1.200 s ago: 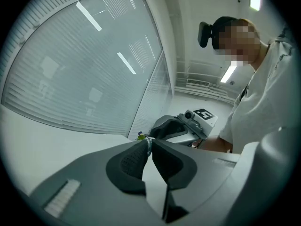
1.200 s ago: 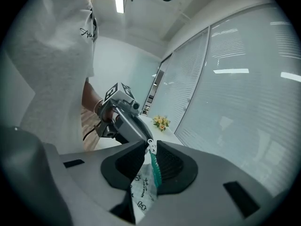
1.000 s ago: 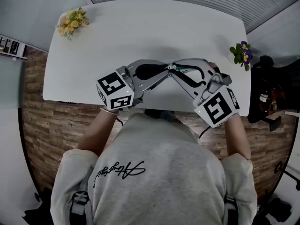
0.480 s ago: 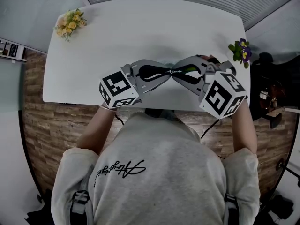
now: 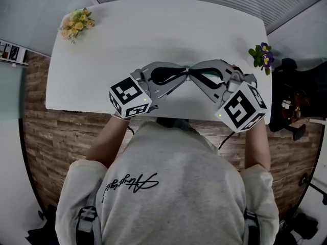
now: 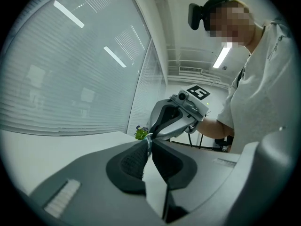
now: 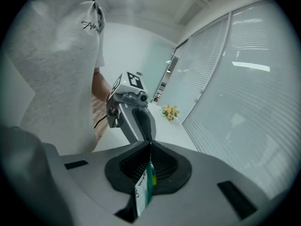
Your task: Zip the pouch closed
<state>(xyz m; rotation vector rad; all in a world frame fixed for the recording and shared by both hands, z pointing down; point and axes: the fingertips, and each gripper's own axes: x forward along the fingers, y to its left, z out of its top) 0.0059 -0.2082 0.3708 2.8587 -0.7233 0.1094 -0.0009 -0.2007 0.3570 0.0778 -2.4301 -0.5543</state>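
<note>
The pouch [image 7: 143,188] is a thin, flat white-and-green piece held edge-on above the white table [image 5: 153,29]. My left gripper [image 5: 185,77] is shut on a white edge of the pouch [image 6: 153,178]. My right gripper [image 5: 192,76] faces it tip to tip, its jaws closing tight on the green-and-white end. In the left gripper view my left gripper [image 6: 149,142] nearly touches the right gripper [image 6: 171,119]. The right gripper view shows my right gripper [image 7: 150,145] meeting the left gripper [image 7: 134,117]. In the head view the pouch is almost hidden by the jaws.
Yellow flowers [image 5: 76,22] stand at the table's far left corner and purple flowers [image 5: 263,56] at its right edge. The grippers hover over the table's near edge, close to the person's chest. A dark chair [image 5: 291,96] stands on the wooden floor to the right.
The right gripper has tilted and its marker cube has shifted. The pouch, visible between the tips a second ago, is now nearly hidden between the two pairs of jaws.
</note>
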